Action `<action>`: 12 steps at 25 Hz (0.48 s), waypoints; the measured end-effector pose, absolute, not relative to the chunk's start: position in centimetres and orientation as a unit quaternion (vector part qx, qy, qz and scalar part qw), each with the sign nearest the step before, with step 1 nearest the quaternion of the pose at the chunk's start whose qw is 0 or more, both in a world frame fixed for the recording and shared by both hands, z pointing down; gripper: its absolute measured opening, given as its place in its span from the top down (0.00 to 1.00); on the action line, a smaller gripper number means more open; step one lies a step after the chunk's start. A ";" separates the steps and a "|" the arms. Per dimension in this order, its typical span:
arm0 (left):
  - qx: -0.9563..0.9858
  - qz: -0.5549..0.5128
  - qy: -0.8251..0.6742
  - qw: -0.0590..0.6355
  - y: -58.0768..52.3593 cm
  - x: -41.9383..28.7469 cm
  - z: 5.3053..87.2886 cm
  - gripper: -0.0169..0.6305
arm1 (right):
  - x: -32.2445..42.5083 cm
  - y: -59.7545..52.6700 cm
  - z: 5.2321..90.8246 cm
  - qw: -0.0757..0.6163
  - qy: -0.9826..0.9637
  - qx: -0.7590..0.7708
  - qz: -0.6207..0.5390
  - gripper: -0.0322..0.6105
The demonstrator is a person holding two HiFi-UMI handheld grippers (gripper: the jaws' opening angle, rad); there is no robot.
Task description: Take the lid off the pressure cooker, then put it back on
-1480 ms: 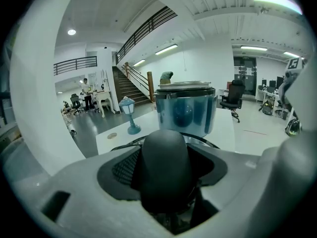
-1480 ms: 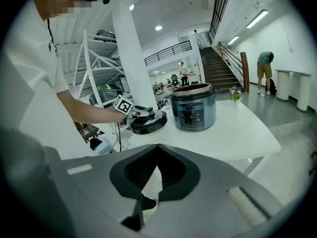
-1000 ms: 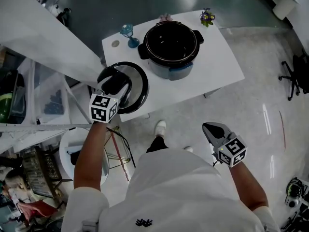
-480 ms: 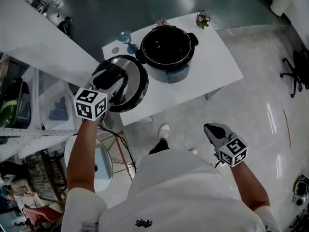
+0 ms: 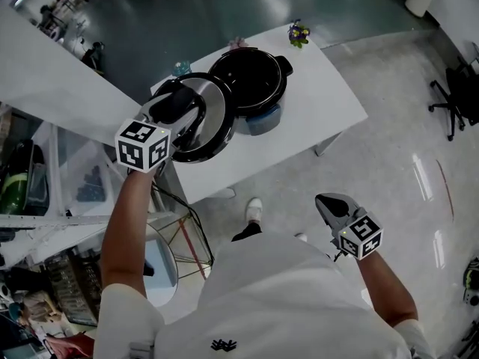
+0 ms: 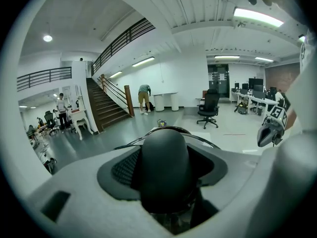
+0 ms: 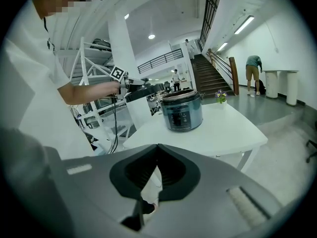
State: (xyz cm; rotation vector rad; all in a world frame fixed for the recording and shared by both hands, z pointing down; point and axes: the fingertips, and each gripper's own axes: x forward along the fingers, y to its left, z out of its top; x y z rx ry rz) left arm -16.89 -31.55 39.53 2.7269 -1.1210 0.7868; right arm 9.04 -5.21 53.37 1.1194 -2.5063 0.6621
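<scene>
The open pressure cooker (image 5: pixel 251 79) stands on the white table (image 5: pixel 322 103), its black inner pot bare. In the air just left of it hangs the round steel lid (image 5: pixel 215 122), whose edge overlaps the pot's rim in the head view. My left gripper (image 5: pixel 179 107) is shut on the lid's black handle (image 6: pixel 163 182). The lid's rim (image 6: pixel 198 139) shows beyond the handle in the left gripper view. My right gripper (image 5: pixel 329 200) is shut and empty, held low in front of the table, away from the cooker (image 7: pixel 182 112). Its jaws (image 7: pixel 157 148) meet at the tips.
A small flower pot (image 5: pixel 299 32) sits at the table's far corner and a blue glass (image 5: pixel 180 67) at its far left, behind the lid. White shelving (image 5: pixel 45 200) stands left of the table. An office chair (image 5: pixel 453 88) is at the far right.
My left gripper has lifted the lid off the table's left end and carried it up and right, toward the cooker. The right gripper has hardly moved.
</scene>
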 end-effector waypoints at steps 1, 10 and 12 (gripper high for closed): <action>0.895 0.257 -0.362 0.044 -31.9 -16.3 39.4 0.53 | 9.3 -5.1 53.4 0.158 -0.875 0.395 0.232 0.93; 0.907 0.260 -0.329 0.037 -35.5 -11.5 39.7 0.53 | 11.0 -4.5 53.4 0.147 -0.856 0.433 0.240 0.93; 0.909 0.262 -0.323 0.035 -36.3 -10.7 39.9 0.53 | 11.4 -4.3 53.4 0.146 -0.851 0.443 0.243 0.93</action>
